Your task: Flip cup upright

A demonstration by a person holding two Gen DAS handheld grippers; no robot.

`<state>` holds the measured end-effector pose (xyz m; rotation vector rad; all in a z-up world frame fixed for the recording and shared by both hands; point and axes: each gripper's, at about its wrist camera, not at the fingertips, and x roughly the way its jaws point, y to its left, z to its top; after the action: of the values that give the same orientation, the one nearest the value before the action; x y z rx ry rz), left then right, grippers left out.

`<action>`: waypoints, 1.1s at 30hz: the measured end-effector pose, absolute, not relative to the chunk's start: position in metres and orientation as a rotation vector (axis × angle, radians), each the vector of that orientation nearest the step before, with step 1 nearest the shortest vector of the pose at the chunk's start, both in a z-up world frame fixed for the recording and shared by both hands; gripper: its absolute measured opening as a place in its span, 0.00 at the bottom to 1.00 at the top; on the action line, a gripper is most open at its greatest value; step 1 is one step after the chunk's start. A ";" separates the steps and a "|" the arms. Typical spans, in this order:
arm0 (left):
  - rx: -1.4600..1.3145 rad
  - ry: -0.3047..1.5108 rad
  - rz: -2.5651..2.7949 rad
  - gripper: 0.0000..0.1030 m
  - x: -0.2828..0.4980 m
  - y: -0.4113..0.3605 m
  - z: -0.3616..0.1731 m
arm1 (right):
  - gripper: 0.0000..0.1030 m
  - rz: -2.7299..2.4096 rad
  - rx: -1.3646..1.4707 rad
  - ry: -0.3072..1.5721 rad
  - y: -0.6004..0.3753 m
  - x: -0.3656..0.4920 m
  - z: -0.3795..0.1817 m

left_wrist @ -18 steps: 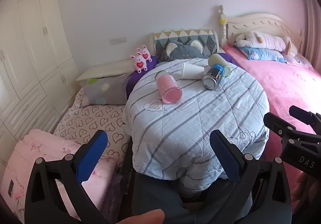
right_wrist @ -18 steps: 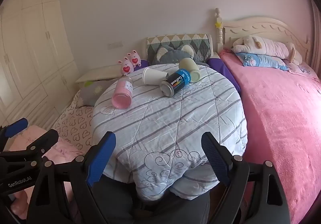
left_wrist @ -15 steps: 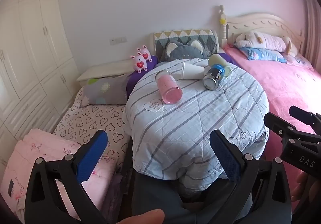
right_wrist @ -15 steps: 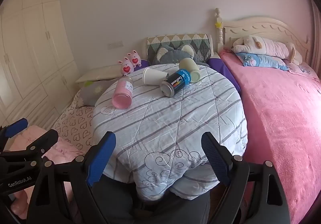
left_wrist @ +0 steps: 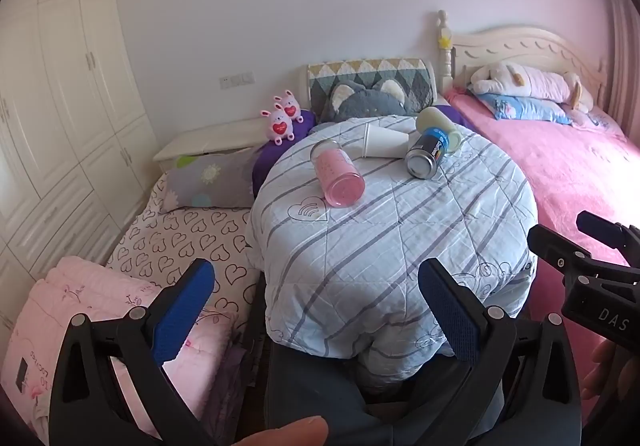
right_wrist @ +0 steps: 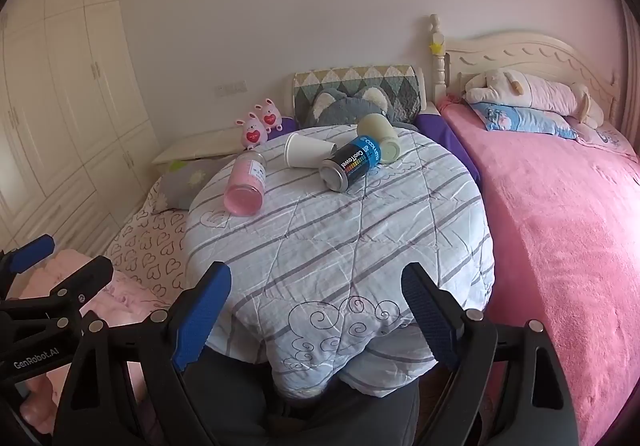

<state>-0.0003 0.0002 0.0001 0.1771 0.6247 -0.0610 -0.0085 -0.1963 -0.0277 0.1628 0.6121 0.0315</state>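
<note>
Several containers lie on their sides at the far part of a round table point(left_wrist: 400, 230) point(right_wrist: 340, 238) covered with a striped quilt. They are a pink cup point(left_wrist: 338, 178) point(right_wrist: 245, 184), a white paper cup point(left_wrist: 384, 142) point(right_wrist: 308, 151), a blue and black can point(left_wrist: 427, 153) point(right_wrist: 351, 162) and a pale yellow-green cup point(left_wrist: 438, 124) point(right_wrist: 380, 136). My left gripper point(left_wrist: 316, 310) is open and empty, well short of them at the table's near edge. My right gripper point(right_wrist: 316, 310) is open and empty there too.
A pink bed point(right_wrist: 560, 206) with a plush dog lies right of the table. A heart-print mattress point(left_wrist: 180, 238) with pillows lies left. Pink bunny toys point(left_wrist: 282, 120) and a grey cat cushion point(left_wrist: 364, 102) sit behind the table. White wardrobes point(left_wrist: 60, 106) line the left wall.
</note>
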 end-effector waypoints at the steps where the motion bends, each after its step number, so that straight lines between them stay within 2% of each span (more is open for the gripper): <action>1: 0.177 0.624 -0.062 1.00 0.000 0.000 0.000 | 0.85 0.032 0.163 0.612 -0.197 -0.009 -0.028; 33: 0.176 0.640 -0.049 1.00 0.012 0.007 -0.005 | 0.85 0.045 0.140 0.632 -0.196 0.009 -0.029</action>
<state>0.0122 0.0072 -0.0047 0.1763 0.6403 -0.0493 0.0085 -0.1961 -0.0295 0.1402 0.6321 0.0451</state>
